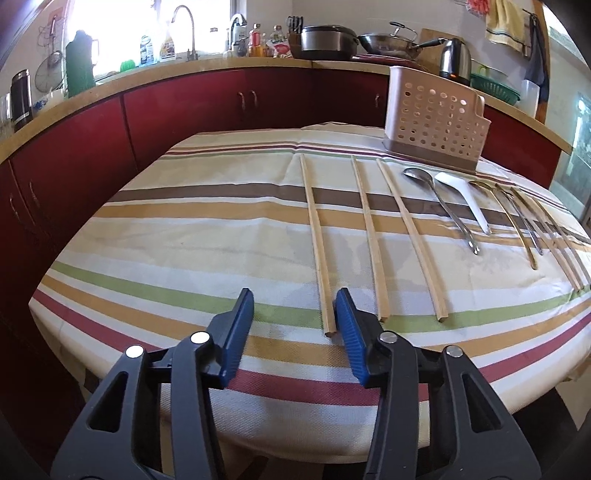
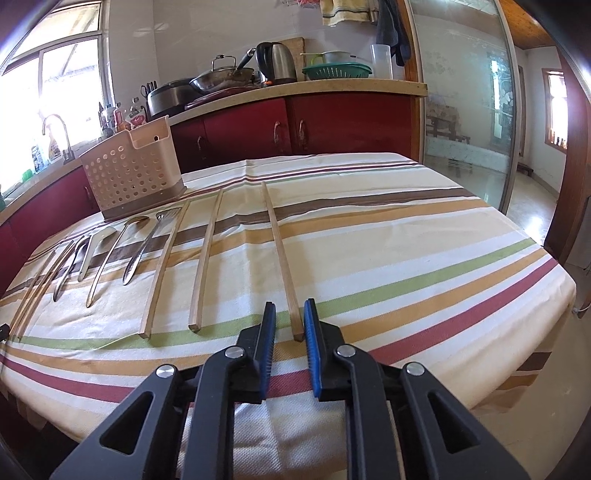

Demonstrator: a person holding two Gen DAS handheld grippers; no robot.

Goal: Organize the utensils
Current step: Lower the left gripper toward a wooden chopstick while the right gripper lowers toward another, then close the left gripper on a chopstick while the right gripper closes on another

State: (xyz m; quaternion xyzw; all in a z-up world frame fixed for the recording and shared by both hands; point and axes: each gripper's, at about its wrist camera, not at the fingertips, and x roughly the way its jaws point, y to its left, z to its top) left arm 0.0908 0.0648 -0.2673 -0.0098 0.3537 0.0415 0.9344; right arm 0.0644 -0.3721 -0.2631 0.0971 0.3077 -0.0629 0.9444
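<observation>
Wooden chopsticks, metal spoons and a white spoon lie in a row on the striped tablecloth [image 1: 184, 236]. A perforated beige utensil holder [image 1: 434, 122] stands at the table's far side; it also shows in the right wrist view [image 2: 133, 173]. My left gripper [image 1: 295, 306] is open and empty, just left of the near end of the leftmost chopstick [image 1: 317, 240]. My right gripper [image 2: 290, 317] is open, its jaws on either side of the near end of the rightmost chopstick [image 2: 280, 254], not closed on it. The metal spoon [image 1: 439, 203] and white spoon [image 1: 465, 199] lie further right.
Red cabinets and a counter curve behind the table, with a kettle [image 2: 275, 61], wok [image 2: 225, 77], pot, bottles and a faucet [image 1: 186, 29]. A green colander [image 2: 336, 70] sits on the counter. A glass door [image 2: 469, 92] stands to the right.
</observation>
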